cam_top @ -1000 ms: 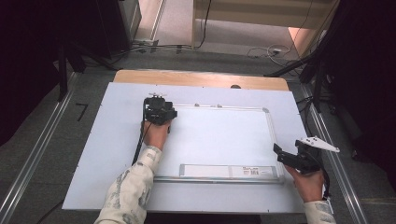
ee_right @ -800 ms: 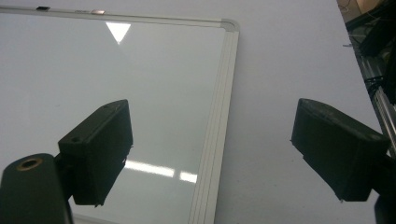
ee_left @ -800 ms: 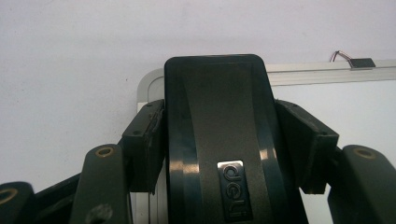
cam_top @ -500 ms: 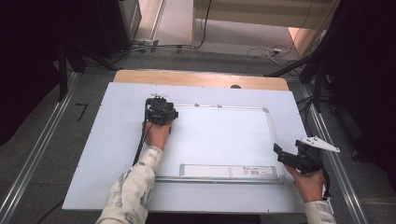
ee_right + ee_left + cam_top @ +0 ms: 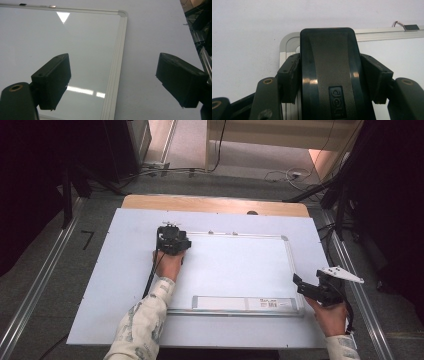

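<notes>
- Nothing has shifted since the earlier frames: both hands hold their places.
- Left gripper (image 5: 172, 240), clamped on a black eraser (image 5: 329, 75), sits at the whiteboard's (image 5: 235, 270) far left corner; the board stretches away to its right.
- Right gripper (image 5: 312, 290), jaws apart and empty, hovers at the near right edge.

A white table (image 5: 100, 290) carries a framed whiteboard (image 5: 235, 270).
</notes>
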{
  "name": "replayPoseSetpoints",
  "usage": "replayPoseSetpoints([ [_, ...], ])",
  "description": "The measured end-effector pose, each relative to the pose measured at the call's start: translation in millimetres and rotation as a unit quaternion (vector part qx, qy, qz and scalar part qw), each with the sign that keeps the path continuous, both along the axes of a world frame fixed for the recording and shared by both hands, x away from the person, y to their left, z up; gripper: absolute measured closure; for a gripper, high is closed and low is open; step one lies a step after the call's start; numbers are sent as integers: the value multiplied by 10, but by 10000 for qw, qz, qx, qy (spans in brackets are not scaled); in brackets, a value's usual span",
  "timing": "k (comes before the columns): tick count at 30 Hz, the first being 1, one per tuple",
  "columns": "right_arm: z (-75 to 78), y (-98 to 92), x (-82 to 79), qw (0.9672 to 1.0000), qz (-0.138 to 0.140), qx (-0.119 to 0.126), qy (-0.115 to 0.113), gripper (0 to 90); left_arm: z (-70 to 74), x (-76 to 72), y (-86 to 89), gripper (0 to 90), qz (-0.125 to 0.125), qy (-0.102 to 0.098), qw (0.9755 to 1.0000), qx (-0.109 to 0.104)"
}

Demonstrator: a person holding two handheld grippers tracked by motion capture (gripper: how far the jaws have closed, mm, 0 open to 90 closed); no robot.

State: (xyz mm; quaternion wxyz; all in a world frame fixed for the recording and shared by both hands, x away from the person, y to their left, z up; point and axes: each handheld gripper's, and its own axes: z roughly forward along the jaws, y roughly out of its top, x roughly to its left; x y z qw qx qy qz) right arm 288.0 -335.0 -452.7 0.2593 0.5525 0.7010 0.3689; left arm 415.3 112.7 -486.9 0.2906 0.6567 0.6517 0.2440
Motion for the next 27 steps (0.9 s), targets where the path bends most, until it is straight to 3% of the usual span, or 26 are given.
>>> replayPoseSetpoints([
  [2, 0, -1, 0, 10000, 1, 1, 0, 112, 8, -6, -9, 389, -18, -17, 10000, 71],
  [9, 0, 1, 0, 10000, 0, -6, -2, 112, 60, -31, 1, 384, -24, -168, 9999, -1],
  [17, 1, 2, -1, 10000, 0, -8, -6, 112, 144, -79, 14, 284, -68, -263, 9996, -71],
  [27, 0, 7, -2, 10000, -3, -23, -10, 111, 279, -213, 54, 188, -242, -504, 9977, -375],
])
